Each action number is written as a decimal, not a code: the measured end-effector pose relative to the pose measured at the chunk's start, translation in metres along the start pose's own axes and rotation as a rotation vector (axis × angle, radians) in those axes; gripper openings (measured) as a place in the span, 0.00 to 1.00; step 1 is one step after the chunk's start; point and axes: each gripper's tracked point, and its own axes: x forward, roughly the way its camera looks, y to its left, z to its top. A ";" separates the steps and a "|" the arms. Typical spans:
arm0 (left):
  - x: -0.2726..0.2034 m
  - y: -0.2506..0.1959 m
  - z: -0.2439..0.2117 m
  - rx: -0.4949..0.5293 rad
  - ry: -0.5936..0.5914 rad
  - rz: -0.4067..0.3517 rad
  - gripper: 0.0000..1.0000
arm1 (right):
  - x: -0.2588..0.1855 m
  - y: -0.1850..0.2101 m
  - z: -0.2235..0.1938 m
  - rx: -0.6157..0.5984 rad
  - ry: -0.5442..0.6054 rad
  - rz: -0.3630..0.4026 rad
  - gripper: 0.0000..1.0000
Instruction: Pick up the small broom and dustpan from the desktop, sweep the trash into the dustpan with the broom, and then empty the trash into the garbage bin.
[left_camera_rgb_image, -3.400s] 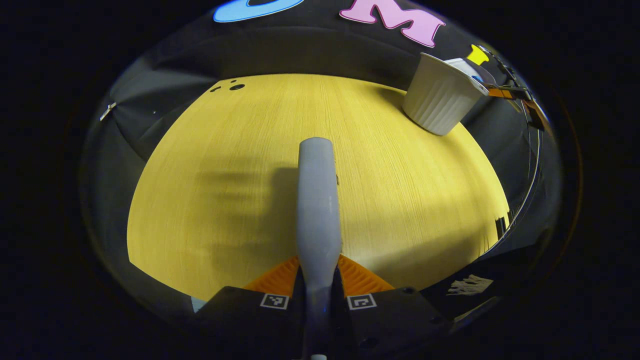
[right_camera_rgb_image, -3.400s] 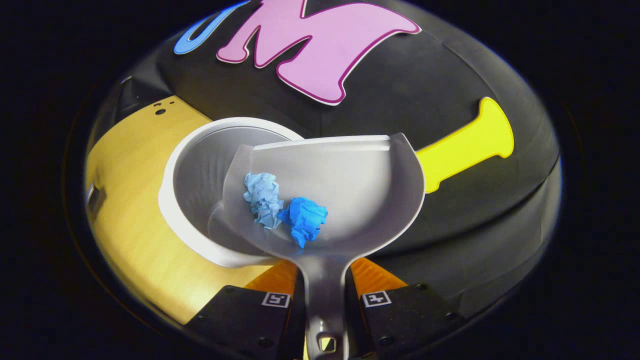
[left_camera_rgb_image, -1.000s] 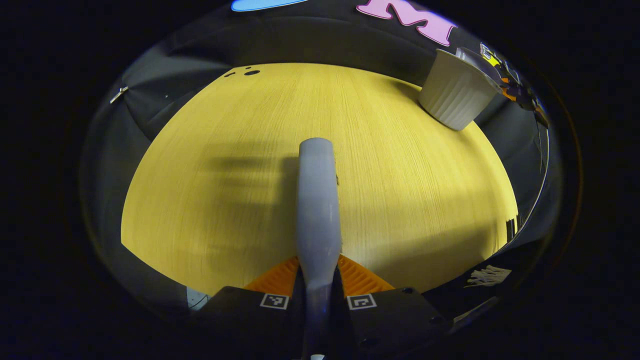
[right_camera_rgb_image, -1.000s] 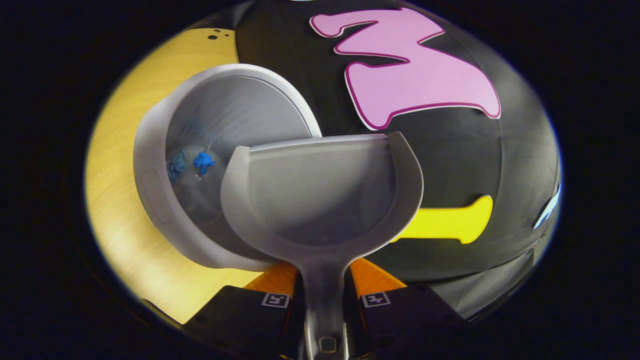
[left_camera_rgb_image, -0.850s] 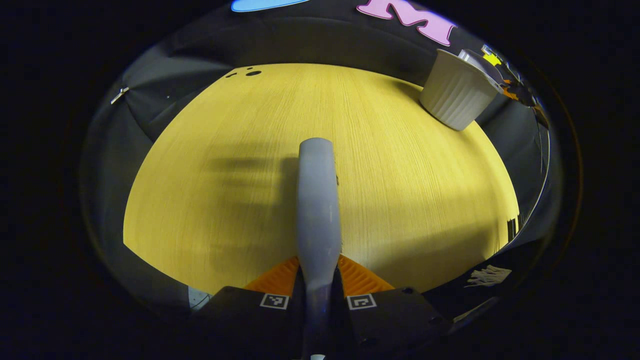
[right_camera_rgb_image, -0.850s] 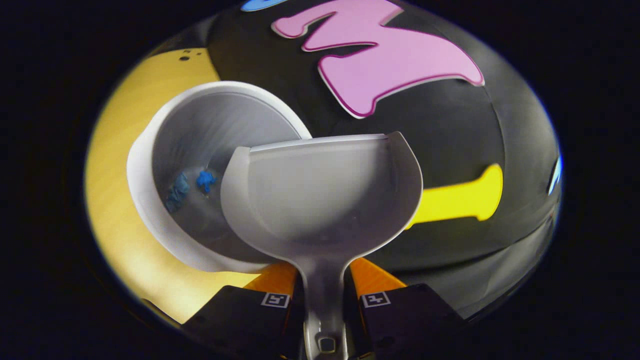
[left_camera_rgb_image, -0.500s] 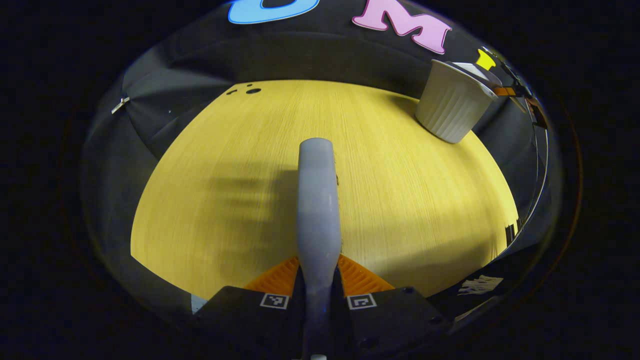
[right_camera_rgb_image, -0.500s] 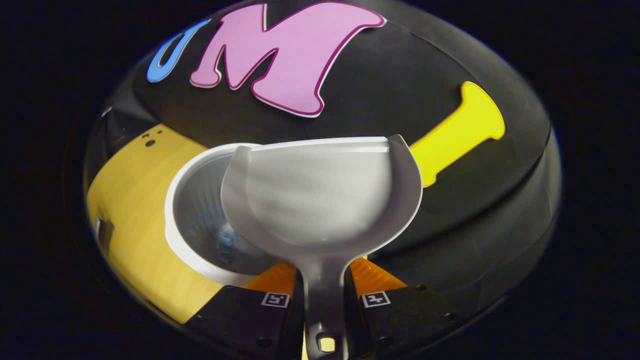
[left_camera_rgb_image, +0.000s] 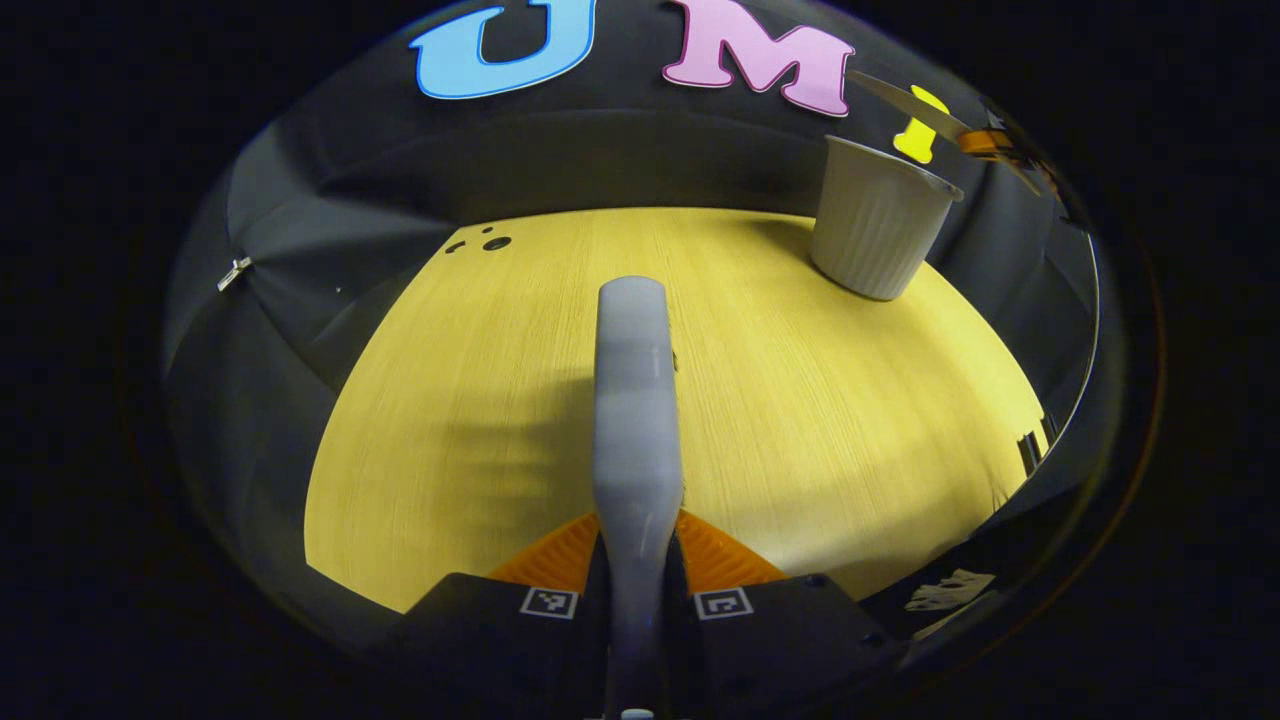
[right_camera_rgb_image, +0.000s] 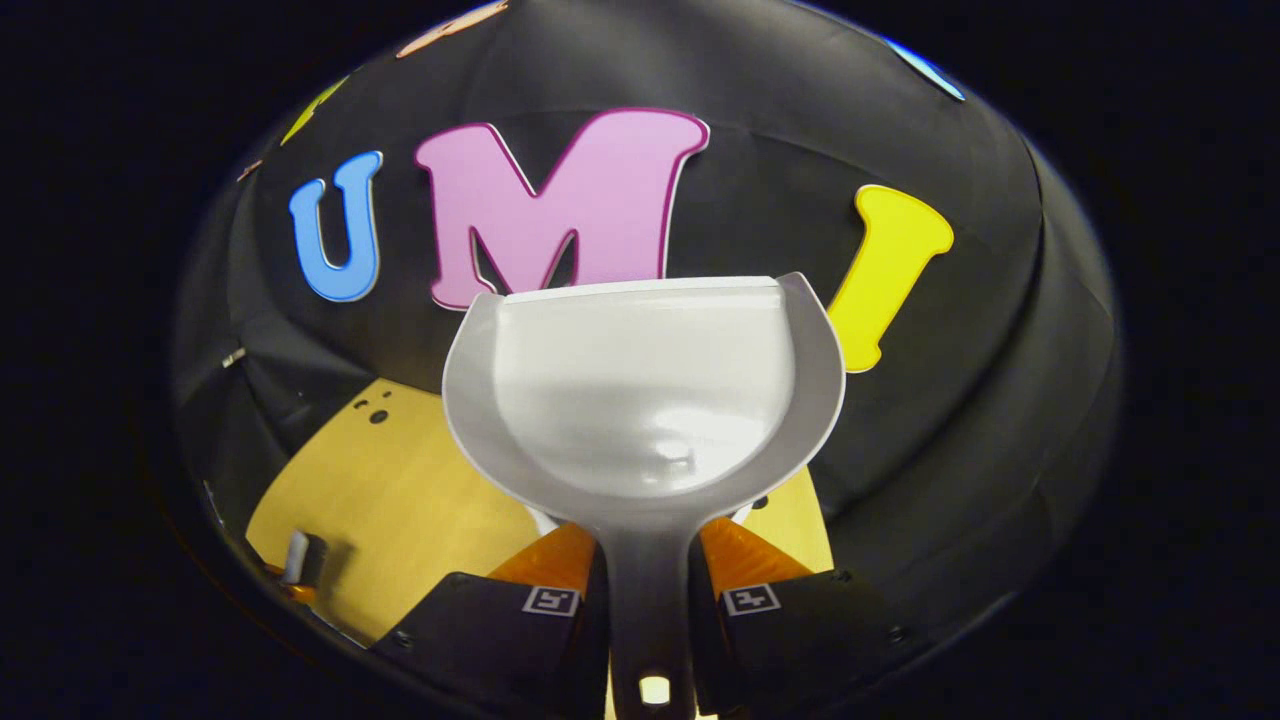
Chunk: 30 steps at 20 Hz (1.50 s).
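Note:
In the left gripper view my left gripper (left_camera_rgb_image: 637, 548) is shut on the grey broom handle (left_camera_rgb_image: 636, 400), which points forward above the yellow wooden table (left_camera_rgb_image: 800, 400); the bristles are hidden. The white ribbed garbage bin (left_camera_rgb_image: 878, 232) stands at the table's far right. Above it hangs the edge of the dustpan (left_camera_rgb_image: 900, 97), with the right gripper (left_camera_rgb_image: 1000, 150) behind it. In the right gripper view my right gripper (right_camera_rgb_image: 646, 560) is shut on the handle of the grey dustpan (right_camera_rgb_image: 640, 400). The pan is level, with nothing in it, and hides the bin below.
The black cloth wall (left_camera_rgb_image: 600, 150) closes off the table's far side and left. A few small dark holes (left_camera_rgb_image: 490, 243) mark the table's far left. Low at the left of the right gripper view, the broom handle (right_camera_rgb_image: 297, 556) shows over the table (right_camera_rgb_image: 400, 500).
The two blue paper balls slid from the dustpan into the bin as it tipped over. The pan has since swung back level and risen above the bin. The broom has barely moved.

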 end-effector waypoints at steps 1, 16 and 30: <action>-0.002 0.001 0.001 -0.014 -0.003 -0.011 0.28 | -0.010 0.016 0.003 0.038 -0.018 0.032 0.37; 0.012 0.066 0.010 0.021 0.027 -0.119 0.28 | -0.050 0.220 -0.149 0.091 0.202 0.158 0.37; 0.055 0.096 -0.004 0.044 0.176 -0.054 0.28 | -0.012 0.269 -0.317 0.134 0.509 0.119 0.37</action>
